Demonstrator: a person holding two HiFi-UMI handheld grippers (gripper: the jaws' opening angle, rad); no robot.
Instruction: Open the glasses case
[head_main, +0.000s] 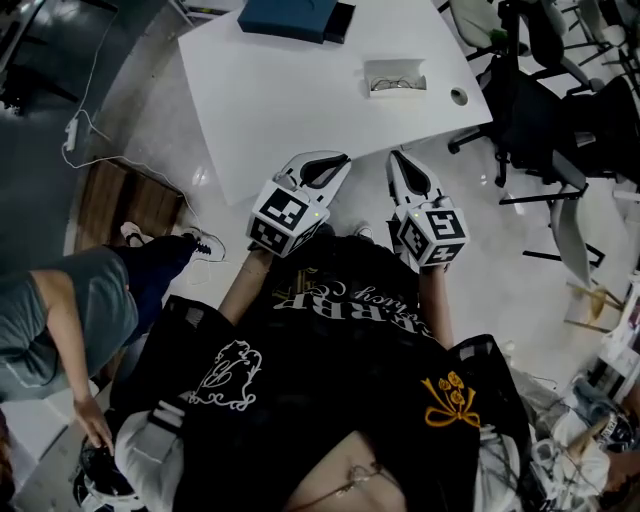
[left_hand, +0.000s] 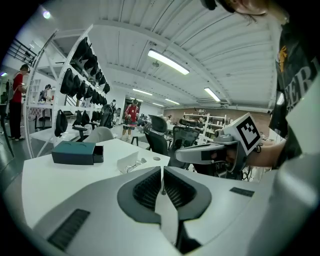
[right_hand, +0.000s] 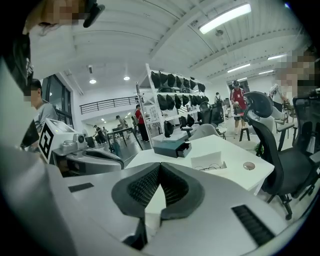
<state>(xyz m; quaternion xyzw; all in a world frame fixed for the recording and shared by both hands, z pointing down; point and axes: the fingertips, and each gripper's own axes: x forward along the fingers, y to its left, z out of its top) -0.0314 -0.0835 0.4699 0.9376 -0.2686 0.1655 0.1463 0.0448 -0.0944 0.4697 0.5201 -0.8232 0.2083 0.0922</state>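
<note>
Glasses case (head_main: 395, 78) lies on the counter (head_main: 290, 110), well ahead of our jaws and crosswise to them. We hold the right gripper (head_main: 395, 156) nearer than the left gripper (head_main: 340, 160), both closed and empty.

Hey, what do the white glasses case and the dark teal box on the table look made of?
Glasses case: probably thin matte white card or plastic, going by its flat, sharp-edged panels. Teal box: likely matte cardboard, with crisp corners and no shine. Both too small to be sure.
</note>
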